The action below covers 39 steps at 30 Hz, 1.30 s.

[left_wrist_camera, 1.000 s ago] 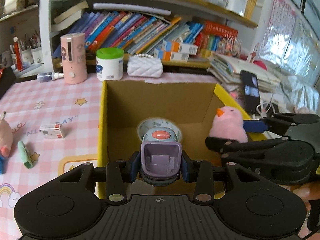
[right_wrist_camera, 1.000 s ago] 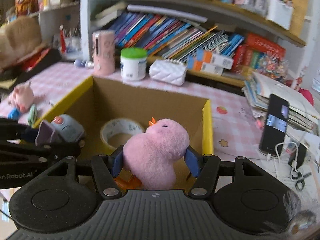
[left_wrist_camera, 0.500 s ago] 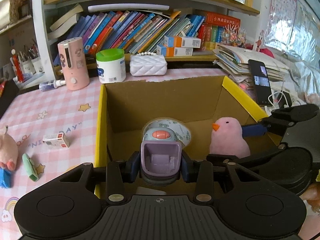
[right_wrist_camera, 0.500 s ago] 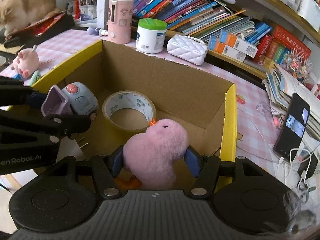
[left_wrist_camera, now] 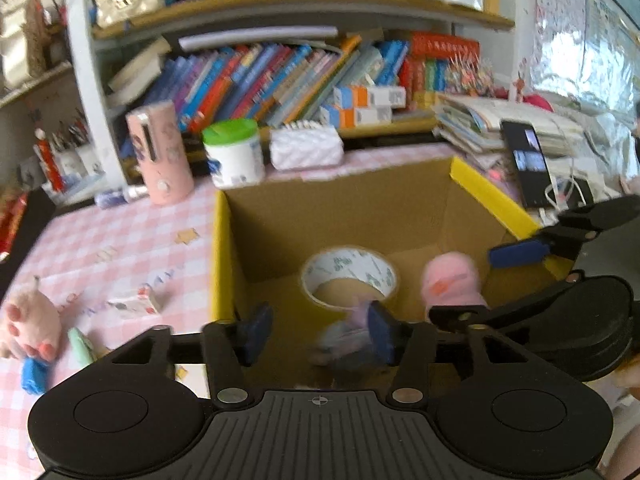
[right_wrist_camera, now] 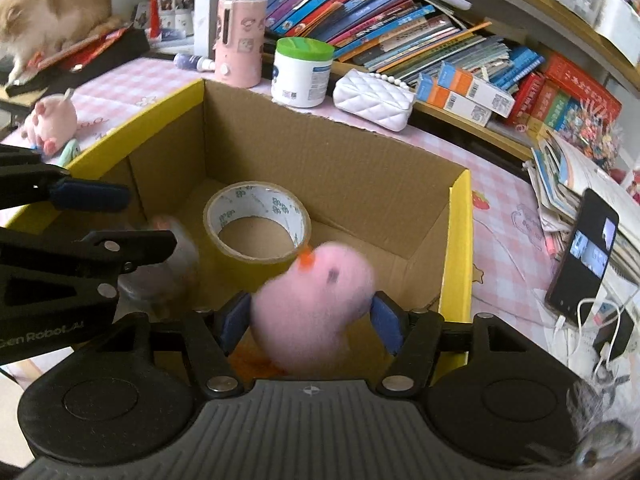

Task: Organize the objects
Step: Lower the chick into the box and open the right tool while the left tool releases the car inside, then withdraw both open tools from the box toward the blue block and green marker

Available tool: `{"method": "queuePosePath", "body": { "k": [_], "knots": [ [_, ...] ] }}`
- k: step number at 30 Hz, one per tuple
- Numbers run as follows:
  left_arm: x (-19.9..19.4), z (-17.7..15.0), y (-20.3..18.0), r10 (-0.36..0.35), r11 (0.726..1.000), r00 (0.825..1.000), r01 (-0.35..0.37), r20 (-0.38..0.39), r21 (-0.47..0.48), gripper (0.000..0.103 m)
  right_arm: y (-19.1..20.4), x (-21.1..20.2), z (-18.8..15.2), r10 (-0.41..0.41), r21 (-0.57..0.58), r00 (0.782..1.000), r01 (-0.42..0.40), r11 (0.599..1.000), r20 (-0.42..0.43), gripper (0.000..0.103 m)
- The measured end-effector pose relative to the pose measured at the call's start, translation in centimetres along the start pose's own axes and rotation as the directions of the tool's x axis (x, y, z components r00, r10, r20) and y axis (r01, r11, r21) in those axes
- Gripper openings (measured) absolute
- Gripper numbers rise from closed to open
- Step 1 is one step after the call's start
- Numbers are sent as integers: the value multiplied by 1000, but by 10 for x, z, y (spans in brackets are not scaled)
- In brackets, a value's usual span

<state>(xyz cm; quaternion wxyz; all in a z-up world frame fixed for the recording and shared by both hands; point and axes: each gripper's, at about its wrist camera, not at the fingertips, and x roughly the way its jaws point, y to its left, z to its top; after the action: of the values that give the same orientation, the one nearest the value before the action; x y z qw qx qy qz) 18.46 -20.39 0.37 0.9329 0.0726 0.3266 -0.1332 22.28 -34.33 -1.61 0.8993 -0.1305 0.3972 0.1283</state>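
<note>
a cardboard box (right_wrist_camera: 328,152) with yellow flaps sits on a pink checked table (left_wrist_camera: 120,240). inside lie a tape roll (right_wrist_camera: 256,224), a pink plush chick (right_wrist_camera: 316,304) and a blurred purple toy (left_wrist_camera: 344,340). the left hand-held gripper (left_wrist_camera: 316,330) is spread wide, the toy loose below it; the right hand-held gripper (right_wrist_camera: 310,320) is wide, the chick dropping free. the release step looks done; next, fetch the plush pig (left_wrist_camera: 28,320) outside.

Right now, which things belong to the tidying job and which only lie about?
Job: box, tape, pink chick, purple toy, pig plush.
Lying about: phone, white purse, green-lidded jar, books.
</note>
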Motion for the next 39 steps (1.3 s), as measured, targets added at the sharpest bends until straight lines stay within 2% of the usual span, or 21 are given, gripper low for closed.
{"method": "queuePosePath", "body": {
  "k": [1, 3, 8, 16, 22, 29, 39],
  "knots": [
    [-5, 1, 2, -3, 1000, 1000, 4, 22, -11, 67, -1, -2, 0, -9, 12, 1000, 9, 1000, 9, 70],
    [-17, 3, 5, -24, 999, 998, 27, 65, -37, 73, -3, -11, 0, -35, 46, 998, 33, 998, 44, 73],
    [-40, 3, 5, -29, 998, 990, 35, 136, -44, 74, -6, -33, 1, -66, 134, 992, 51, 990, 107, 74],
    [-69, -14, 10, -36, 998, 986, 44, 164, -42, 76, 13, -58, -12, -86, 161, 989, 66, 985, 121, 76],
    [-97, -36, 34, -2, 995, 982, 21, 189, -100, 82, 36, -82, -23, -119, 206, 984, 90, 974, 129, 79],
    [-122, -70, 72, 41, 983, 988, -13, 148, -182, 82, 73, -113, -40, -164, 317, 973, 106, 942, 163, 80],
    [-143, -116, 115, 75, 982, 997, -69, 29, -175, 82, 145, -117, -60, -133, 338, 986, 93, 937, 97, 82]
  ]
}}
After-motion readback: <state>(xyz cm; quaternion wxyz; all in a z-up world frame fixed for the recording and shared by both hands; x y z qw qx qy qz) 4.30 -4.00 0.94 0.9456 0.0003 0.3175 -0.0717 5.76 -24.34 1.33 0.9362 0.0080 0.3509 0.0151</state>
